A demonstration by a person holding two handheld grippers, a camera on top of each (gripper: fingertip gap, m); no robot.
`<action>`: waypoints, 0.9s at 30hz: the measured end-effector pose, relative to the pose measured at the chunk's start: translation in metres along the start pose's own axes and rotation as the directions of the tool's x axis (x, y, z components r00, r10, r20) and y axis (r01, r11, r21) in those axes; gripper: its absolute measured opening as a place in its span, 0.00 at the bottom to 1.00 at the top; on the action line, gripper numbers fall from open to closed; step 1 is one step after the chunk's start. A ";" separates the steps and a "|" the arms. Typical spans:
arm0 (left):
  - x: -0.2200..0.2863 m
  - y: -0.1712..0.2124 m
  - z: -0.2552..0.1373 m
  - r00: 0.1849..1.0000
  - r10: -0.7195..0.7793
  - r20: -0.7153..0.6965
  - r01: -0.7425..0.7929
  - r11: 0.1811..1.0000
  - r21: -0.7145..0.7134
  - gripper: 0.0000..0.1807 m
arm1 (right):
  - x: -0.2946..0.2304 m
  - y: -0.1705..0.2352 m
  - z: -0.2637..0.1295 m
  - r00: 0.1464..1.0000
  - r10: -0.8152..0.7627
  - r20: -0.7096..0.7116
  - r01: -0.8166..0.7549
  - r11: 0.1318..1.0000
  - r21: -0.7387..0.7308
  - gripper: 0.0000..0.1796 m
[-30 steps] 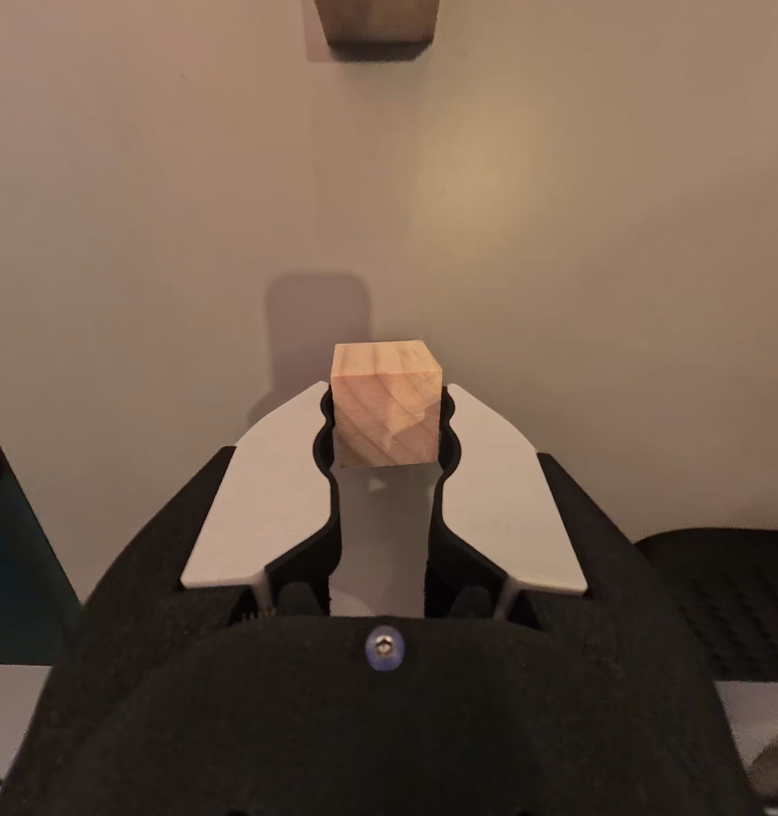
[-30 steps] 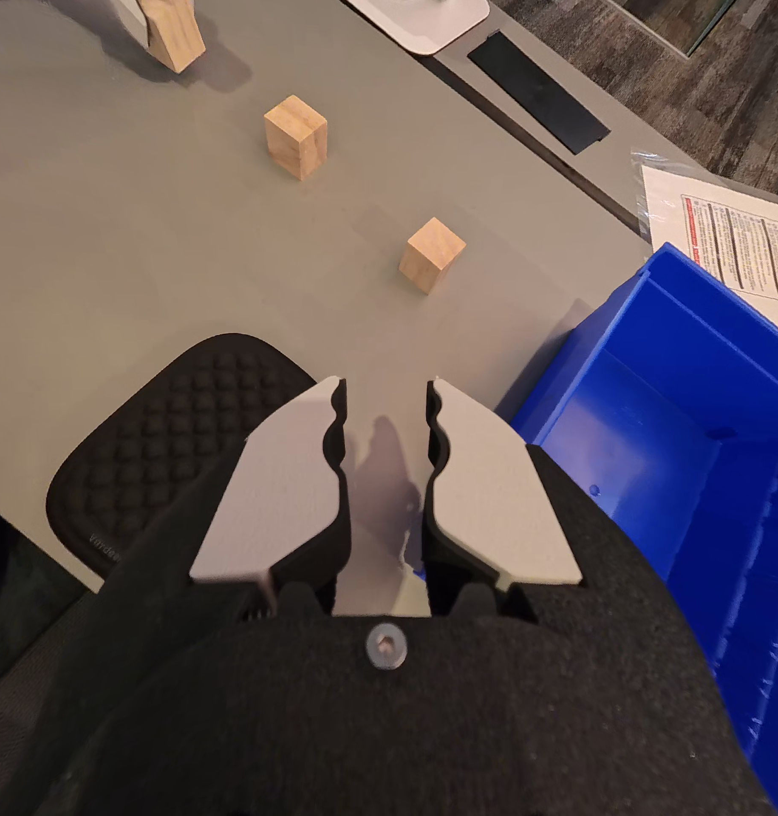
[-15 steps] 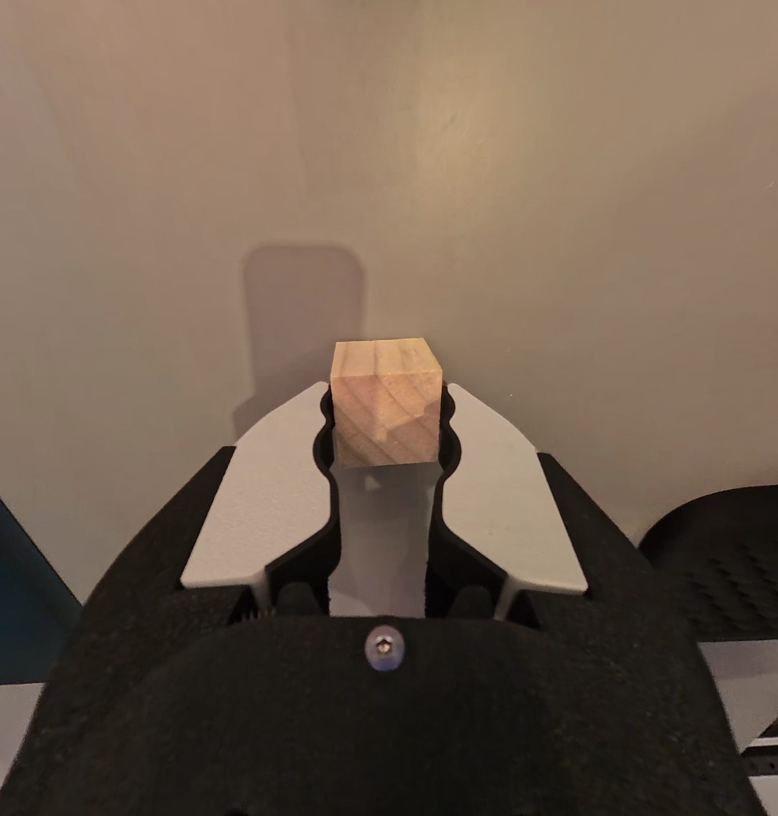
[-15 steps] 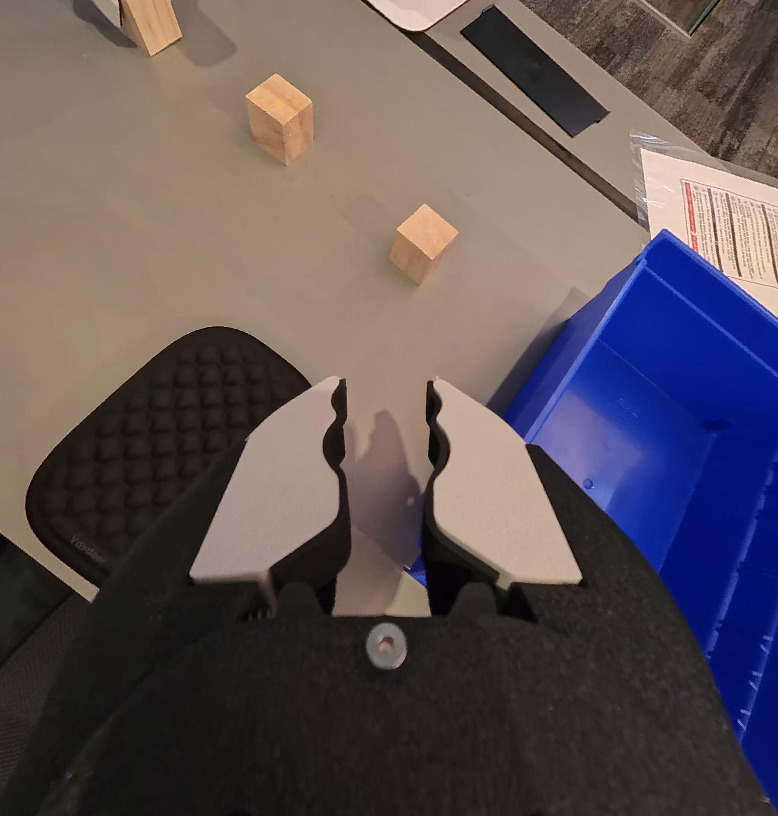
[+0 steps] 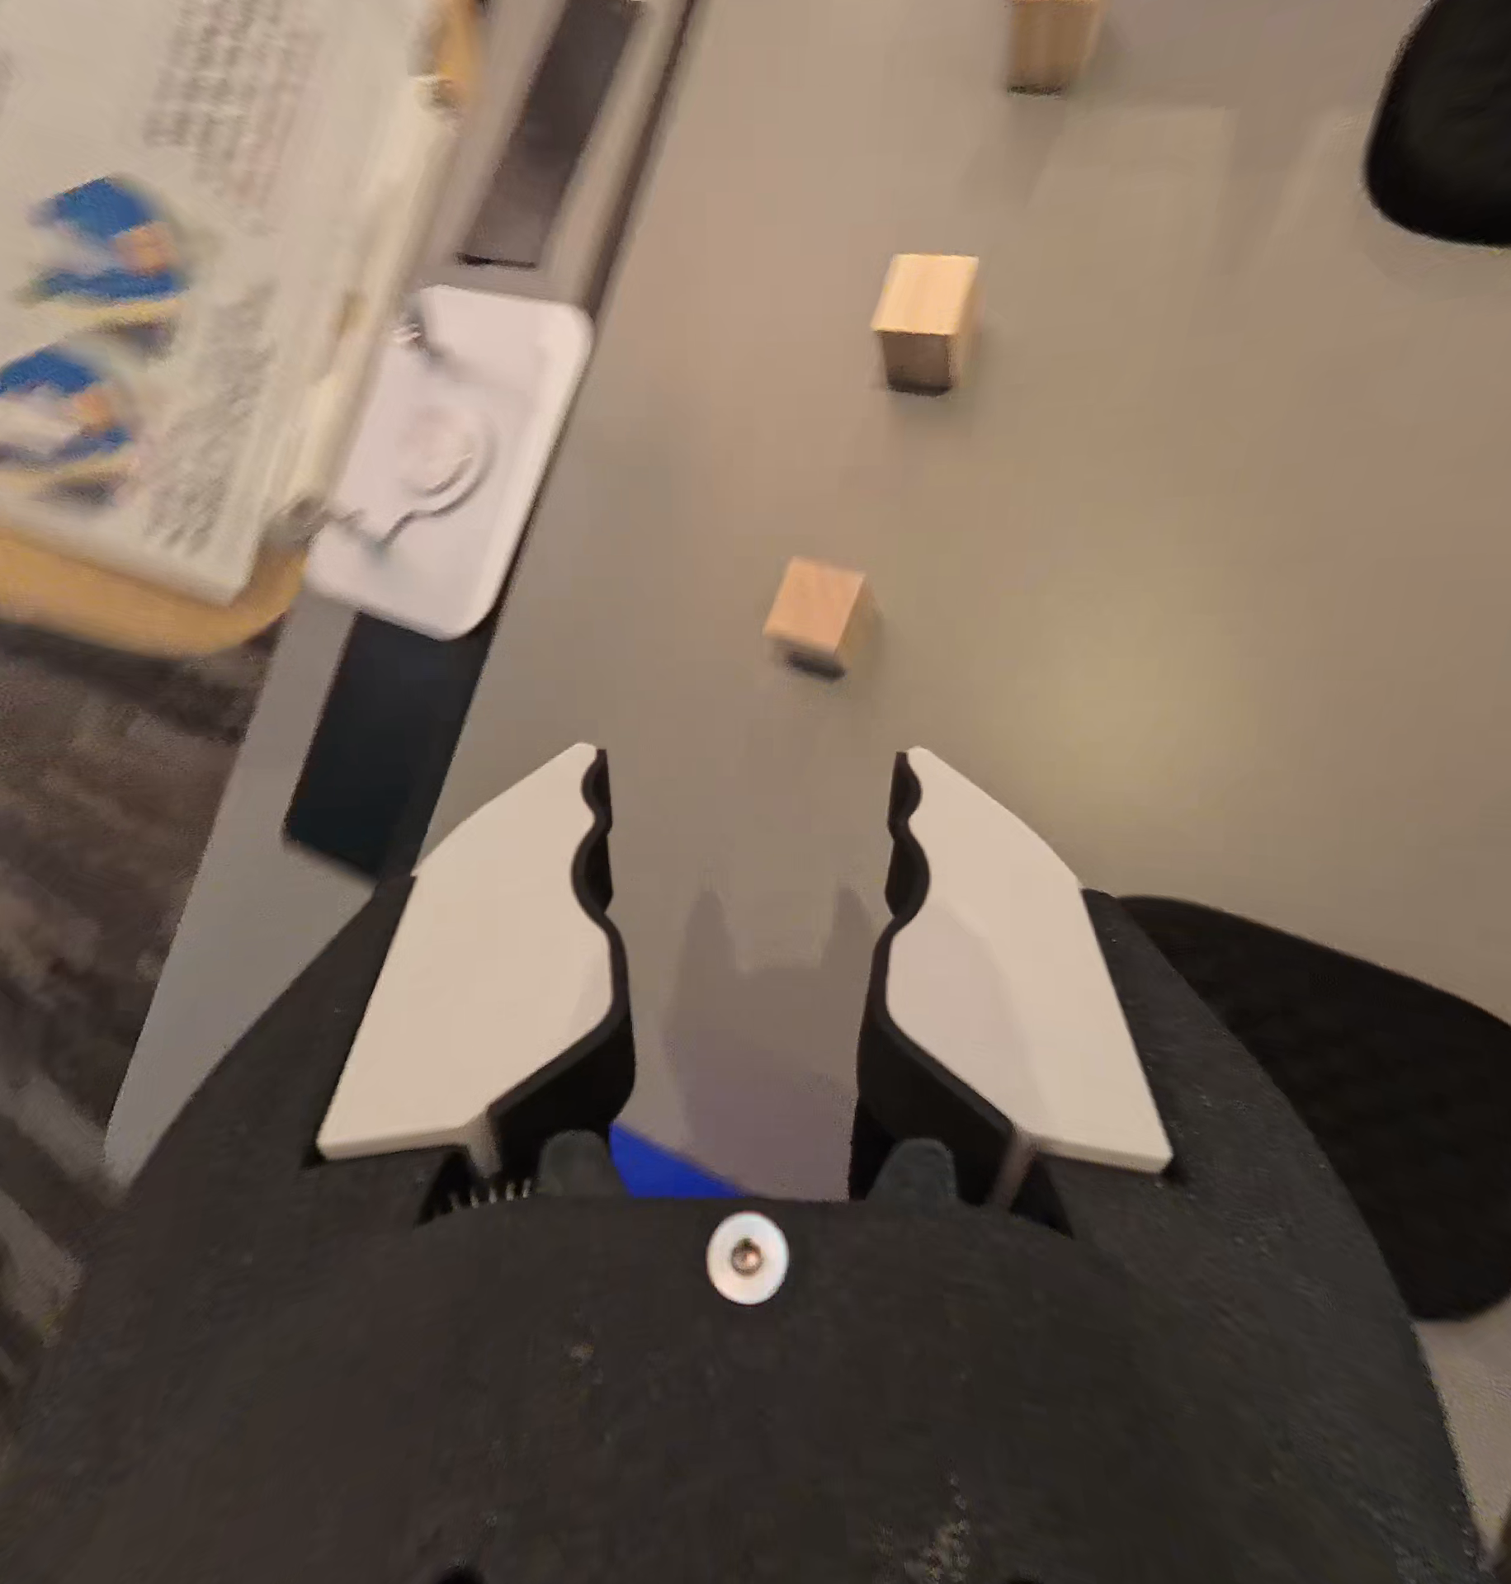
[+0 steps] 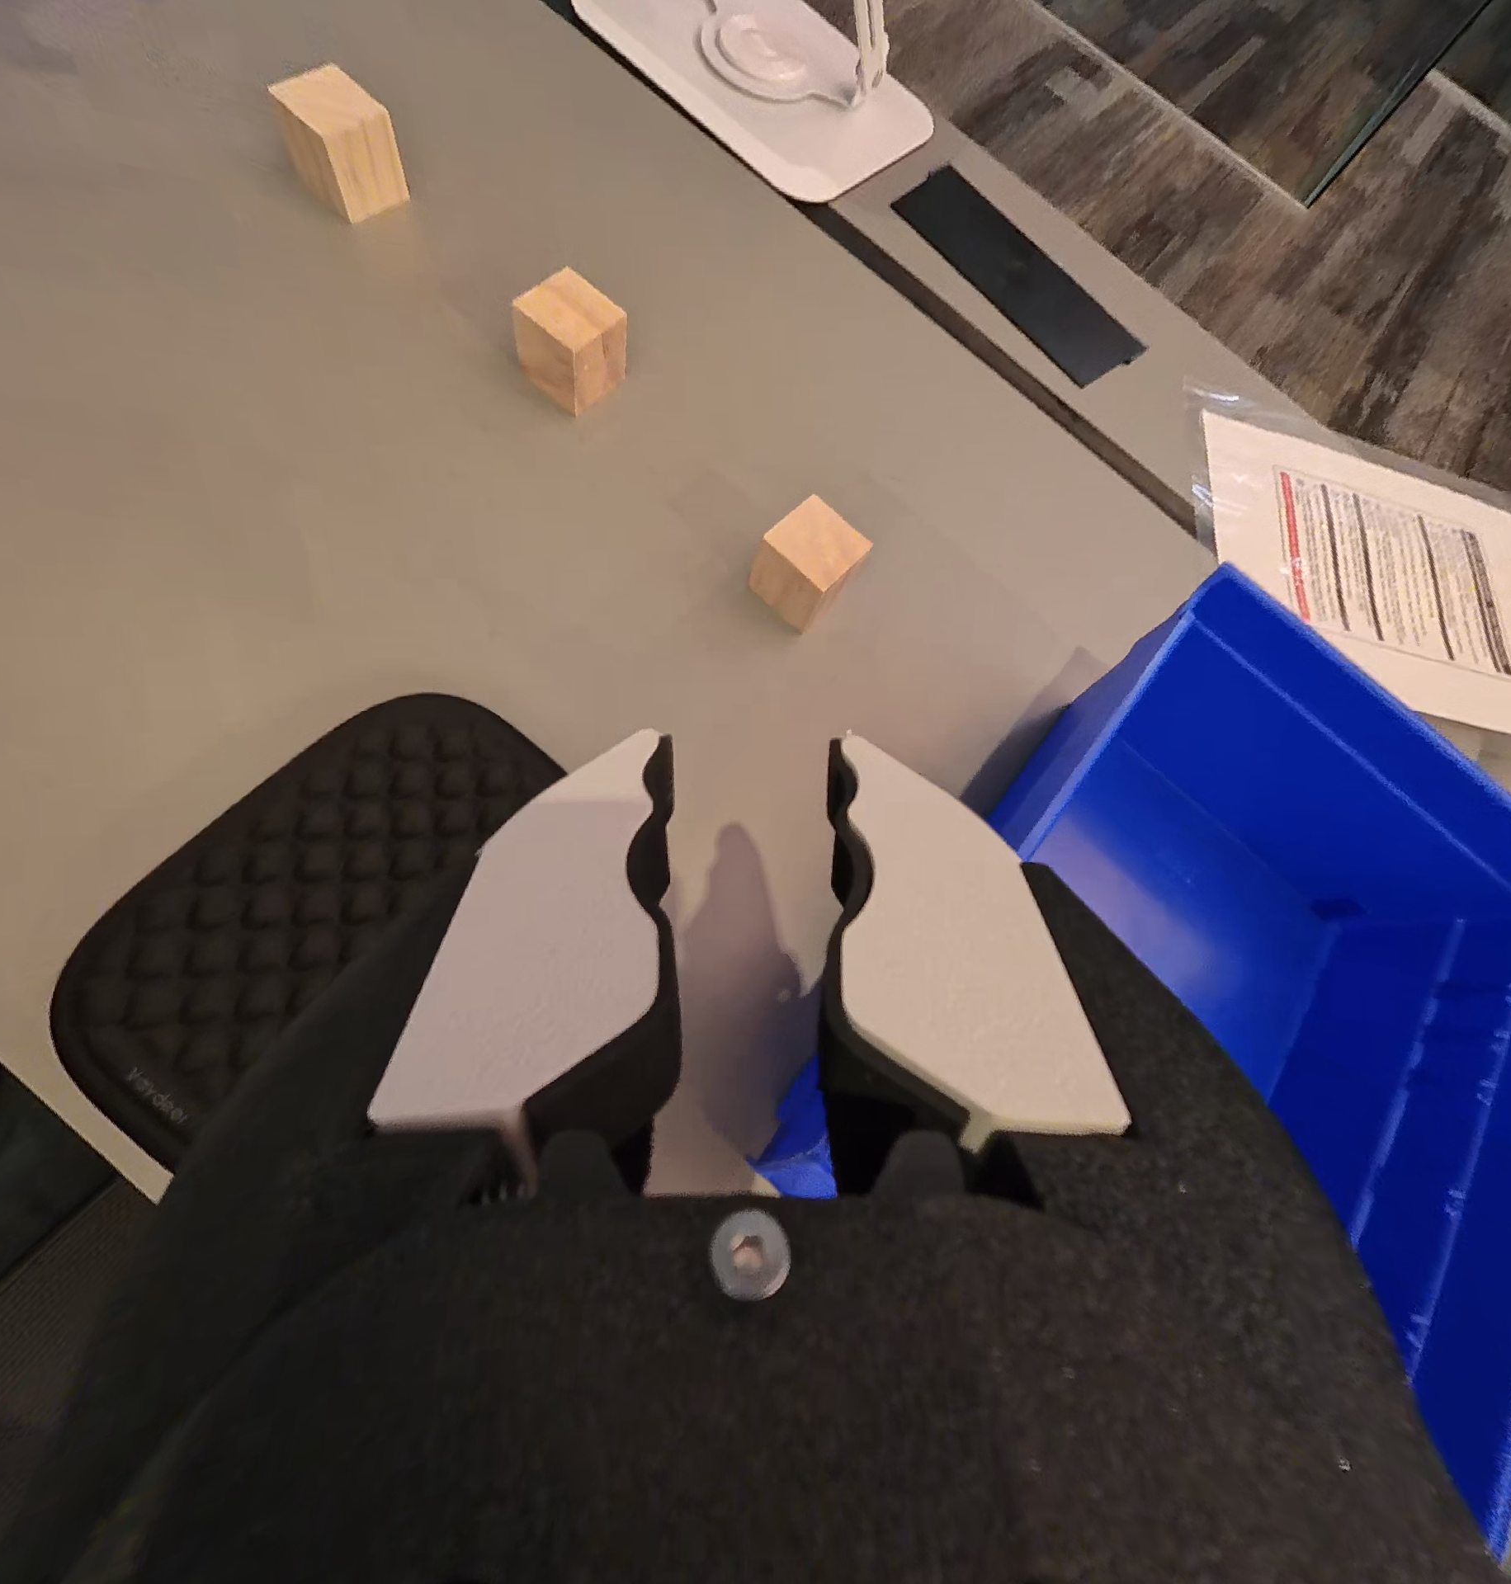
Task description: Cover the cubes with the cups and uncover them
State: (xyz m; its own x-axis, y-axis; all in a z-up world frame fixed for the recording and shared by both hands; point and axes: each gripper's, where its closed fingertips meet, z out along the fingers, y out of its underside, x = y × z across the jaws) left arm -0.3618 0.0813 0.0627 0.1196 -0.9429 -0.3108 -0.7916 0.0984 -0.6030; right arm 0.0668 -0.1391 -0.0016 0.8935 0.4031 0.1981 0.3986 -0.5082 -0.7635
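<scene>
Left gripper (image 5: pixel 747 763) hangs above the table (image 5: pixel 1163 600), jaws spread, nothing between them. Right gripper (image 6: pixel 750 746) too, jaws parted and empty, with the blue bin (image 6: pixel 1300 900) just to its right and a black pad (image 6: pixel 289 874) to its left. Farther out, three cubes stand apart in a row: near cube (image 6: pixel 807 561), middle cube (image 6: pixel 570 339), far cube (image 6: pixel 340 141). No cups show in either view. Best next move, probably: find the cups first, then lower each one straight down, rim level, centred on its cube.
</scene>
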 end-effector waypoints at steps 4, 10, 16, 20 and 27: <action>-0.011 0.101 -0.084 0.982 -0.100 0.159 0.112 0.991 -0.068 0.31 | 0.002 -0.011 0.002 1.000 -0.007 0.015 0.007 1.000 0.015 0.19; 0.030 0.222 -0.095 0.987 -0.149 0.054 0.158 0.940 -0.304 0.31 | -0.013 -0.031 0.011 1.000 0.002 0.029 -0.003 0.999 0.035 0.19; 0.051 0.261 -0.060 0.996 -0.022 -0.091 -0.015 0.922 -0.386 0.31 | -0.036 -0.042 0.013 1.000 0.023 -0.003 -0.023 1.000 0.007 0.20; 0.049 0.280 -0.043 0.986 0.028 -0.165 -0.095 0.905 -0.415 0.31 | -0.047 -0.052 0.009 0.999 0.030 -0.033 -0.030 1.000 0.002 0.20; 0.057 0.307 -0.024 0.952 0.024 -0.306 -0.171 0.869 -0.463 0.31 | -0.059 -0.067 0.004 0.997 0.037 -0.061 -0.037 0.999 -0.010 0.21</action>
State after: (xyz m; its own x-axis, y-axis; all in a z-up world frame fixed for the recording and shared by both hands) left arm -0.6123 0.0499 -0.1230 -0.0889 -0.9924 -0.0855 -0.9864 0.0997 -0.1305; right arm -0.0133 -0.1253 0.0355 0.9184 0.3373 0.2069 0.3670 -0.5307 -0.7640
